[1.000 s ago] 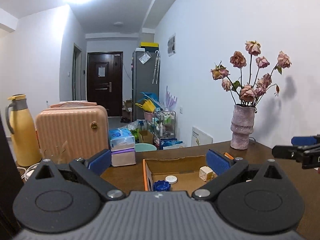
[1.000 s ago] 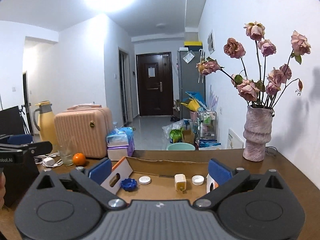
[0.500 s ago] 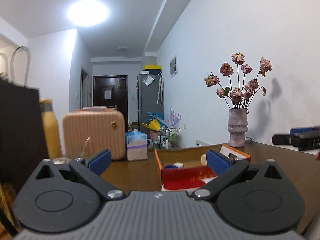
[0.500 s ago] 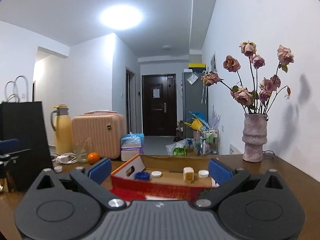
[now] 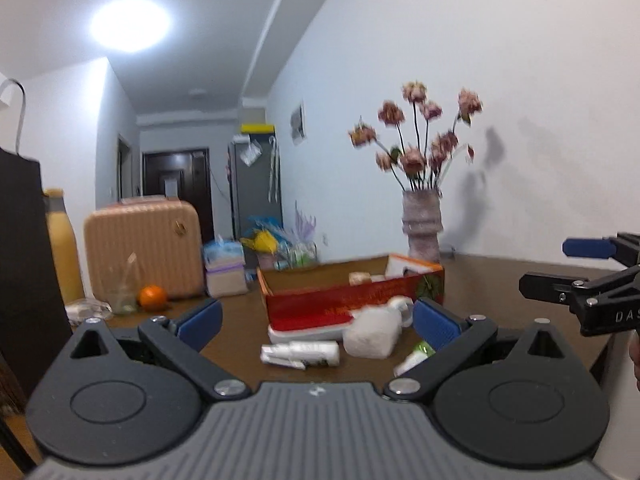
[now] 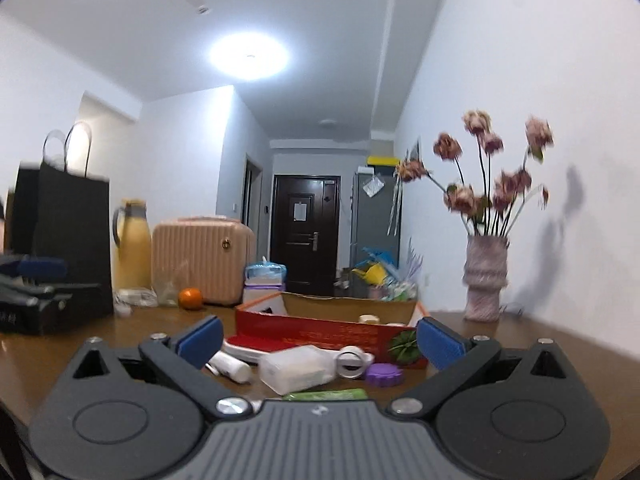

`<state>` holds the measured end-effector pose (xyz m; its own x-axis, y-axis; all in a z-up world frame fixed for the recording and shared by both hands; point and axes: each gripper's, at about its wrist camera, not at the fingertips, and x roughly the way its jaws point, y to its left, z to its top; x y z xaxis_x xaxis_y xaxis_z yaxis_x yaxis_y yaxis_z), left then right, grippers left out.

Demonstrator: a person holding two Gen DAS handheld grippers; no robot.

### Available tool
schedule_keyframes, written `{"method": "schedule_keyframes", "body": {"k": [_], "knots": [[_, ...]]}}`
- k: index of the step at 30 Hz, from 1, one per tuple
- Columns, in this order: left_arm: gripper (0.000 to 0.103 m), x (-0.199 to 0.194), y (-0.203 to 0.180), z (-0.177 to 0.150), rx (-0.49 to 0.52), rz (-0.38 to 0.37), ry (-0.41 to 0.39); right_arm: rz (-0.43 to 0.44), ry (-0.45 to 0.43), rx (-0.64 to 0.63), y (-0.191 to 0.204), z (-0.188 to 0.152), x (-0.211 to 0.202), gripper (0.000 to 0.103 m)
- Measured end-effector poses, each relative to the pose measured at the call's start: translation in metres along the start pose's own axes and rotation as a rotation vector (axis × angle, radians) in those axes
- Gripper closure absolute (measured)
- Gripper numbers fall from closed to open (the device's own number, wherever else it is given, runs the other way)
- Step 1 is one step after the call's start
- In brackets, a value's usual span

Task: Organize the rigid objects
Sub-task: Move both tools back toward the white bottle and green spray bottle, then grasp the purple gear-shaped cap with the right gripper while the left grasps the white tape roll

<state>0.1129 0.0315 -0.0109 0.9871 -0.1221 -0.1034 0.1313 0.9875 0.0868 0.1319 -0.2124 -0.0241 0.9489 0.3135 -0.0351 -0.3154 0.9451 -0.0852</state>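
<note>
A red cardboard box [image 5: 352,304] [image 6: 320,330] stands open on the brown table with small items inside. In front of it lie a white tube [image 5: 300,354] [image 6: 230,366], a clear plastic case [image 6: 294,368] [image 5: 370,336], a tape roll [image 6: 352,362], a purple lid [image 6: 385,374] and a green tube [image 6: 326,395]. My left gripper [image 5: 316,320] is open and empty, just short of these items. My right gripper [image 6: 320,338] is open and empty, low over them. The right gripper also shows in the left wrist view [image 5: 592,280].
A vase of dried roses [image 5: 422,224] [image 6: 484,280] stands at the back right by the wall. A black paper bag [image 6: 64,240], a yellow jug [image 6: 130,244], a pink suitcase [image 6: 202,264], an orange [image 6: 189,298] and a glass [image 5: 120,292] stand at the left.
Both grippers have pulled back and dropped lower, from above the box to table height. The loose items in front of the box have come into view. Both stay open.
</note>
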Motion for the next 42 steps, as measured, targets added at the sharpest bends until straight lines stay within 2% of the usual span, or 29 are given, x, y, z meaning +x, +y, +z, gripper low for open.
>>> {"method": "schedule_keyframes", "body": {"k": [3,8,12,15,19,24,27,30,34,37,42], "knots": [[0.000,0.009,-0.006,-0.009,0.007,-0.006,0.035,-0.019,0.019,-0.006,0.001,-0.006,0.004,0.000],[0.000,0.020,-0.011,-0.014,0.000,-0.040,0.044,0.017,0.056,0.022,-0.002,-0.016,0.019,0.000],[0.000,0.043,-0.023,-0.016,0.027,-0.052,0.098,0.028,0.068,0.059,-0.010,-0.021,0.031,0.000],[0.000,0.059,-0.032,-0.015,0.031,-0.078,0.129,0.032,0.105,0.110,-0.025,-0.024,0.040,0.001],[0.000,0.088,-0.043,-0.015,0.041,-0.103,0.206,-0.022,0.149,0.207,-0.052,-0.029,0.054,0.002],[0.000,0.120,-0.052,-0.012,0.069,-0.153,0.243,-0.047,0.198,0.292,-0.078,-0.037,0.070,0.002],[0.000,0.149,-0.058,-0.008,0.092,-0.165,0.281,-0.051,0.199,0.292,-0.084,-0.037,0.078,0.002],[0.000,0.173,-0.059,-0.003,0.102,-0.165,0.281,-0.043,0.222,0.275,-0.090,-0.033,0.089,0.002],[0.000,0.217,-0.060,0.006,0.110,-0.193,0.358,-0.014,0.302,0.175,-0.095,-0.023,0.120,0.002],[0.000,0.255,-0.056,0.003,0.059,-0.194,0.462,0.039,0.357,0.099,-0.100,-0.016,0.154,0.005],[0.003,0.288,-0.043,-0.008,-0.053,-0.185,0.521,0.112,0.475,0.073,-0.114,-0.012,0.225,0.010]]}}
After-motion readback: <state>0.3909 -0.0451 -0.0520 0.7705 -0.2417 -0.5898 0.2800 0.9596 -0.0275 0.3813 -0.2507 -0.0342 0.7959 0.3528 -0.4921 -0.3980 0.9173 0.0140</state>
